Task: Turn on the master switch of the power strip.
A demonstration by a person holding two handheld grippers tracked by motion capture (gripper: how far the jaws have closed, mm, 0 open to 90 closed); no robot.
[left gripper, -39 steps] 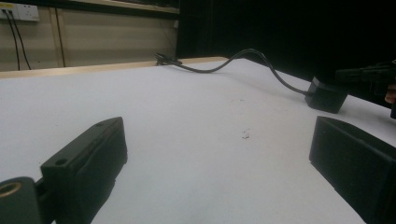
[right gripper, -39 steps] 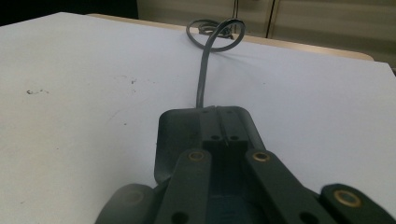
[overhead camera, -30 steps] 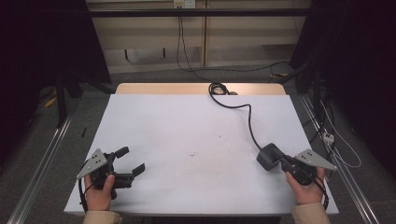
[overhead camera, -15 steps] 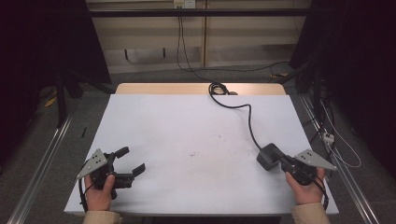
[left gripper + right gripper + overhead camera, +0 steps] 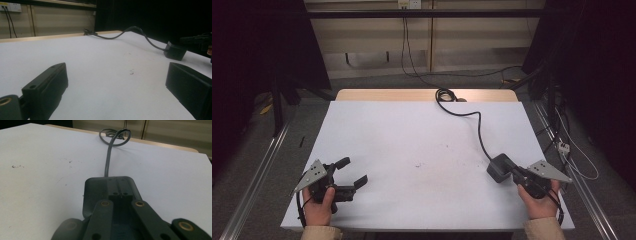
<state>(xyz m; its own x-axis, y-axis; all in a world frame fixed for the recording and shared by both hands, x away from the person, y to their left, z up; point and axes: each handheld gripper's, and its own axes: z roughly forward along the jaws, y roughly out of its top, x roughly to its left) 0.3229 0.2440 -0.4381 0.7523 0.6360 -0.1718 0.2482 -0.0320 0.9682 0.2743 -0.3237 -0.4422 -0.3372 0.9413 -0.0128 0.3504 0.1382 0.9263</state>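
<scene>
A black power adapter (image 5: 498, 168) lies near the right edge of the white table (image 5: 412, 130). Its grey cable (image 5: 477, 127) runs back to a coil at the far edge. My right gripper (image 5: 515, 172) is shut, jaws pressed together. In the right gripper view its tips (image 5: 119, 183) rest over the top of the adapter (image 5: 95, 192), with nothing clamped between them. My left gripper (image 5: 353, 170) sits at the table's near left, open, with bare table between its jaws (image 5: 115, 85). From there the adapter (image 5: 176, 51) and the right gripper (image 5: 197, 40) show far off at the right.
The cable coil (image 5: 115, 132) lies at the table's far wooden edge. A few small dark marks (image 5: 418, 164) dot the table's middle. Metal rails (image 5: 252, 175) run along the floor on both sides, and loose cables (image 5: 572, 150) lie on the floor at the right.
</scene>
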